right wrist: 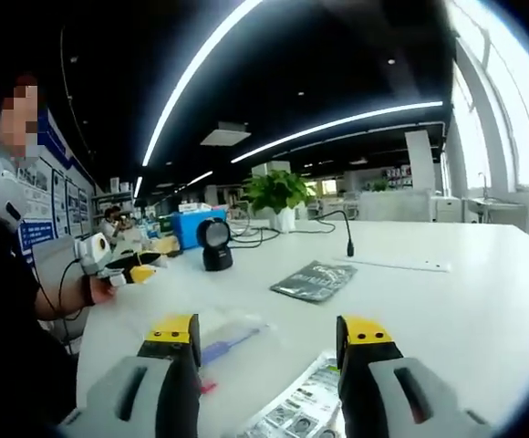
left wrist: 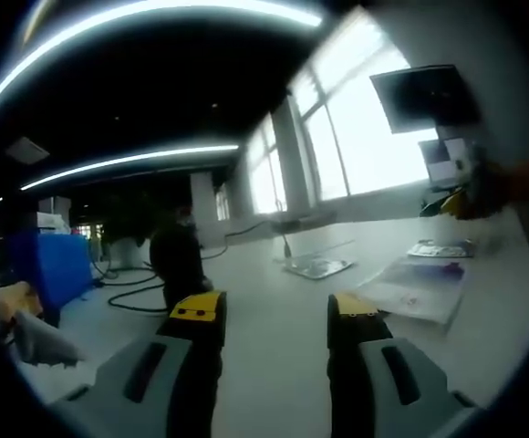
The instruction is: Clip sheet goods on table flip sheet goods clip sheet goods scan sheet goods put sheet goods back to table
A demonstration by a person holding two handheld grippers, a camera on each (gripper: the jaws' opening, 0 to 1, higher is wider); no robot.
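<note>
- Step in hand, by judgement: first clip of the sheet goods, not yet begun; best done by lowering toward a free edge of one packet, jaws level with the bench (right wrist: pixel 483 301), closing on the edge alone.
- Left hand-held gripper (left wrist: pixel 275 315): jaws wide apart, nothing between them, clear of the bench top.
- Right hand-held gripper (right wrist: pixel 266 339): jaws wide apart, nothing held, above the near packets.
- Sheet goods: printed sheet (right wrist: pixel 296 409) and clear packet (right wrist: pixel 221 342) flat on the bench, near; dark packet (right wrist: pixel 315 279) farther off.
- Scanner (right wrist: pixel 215 243): upright, far left on the bench.
</note>
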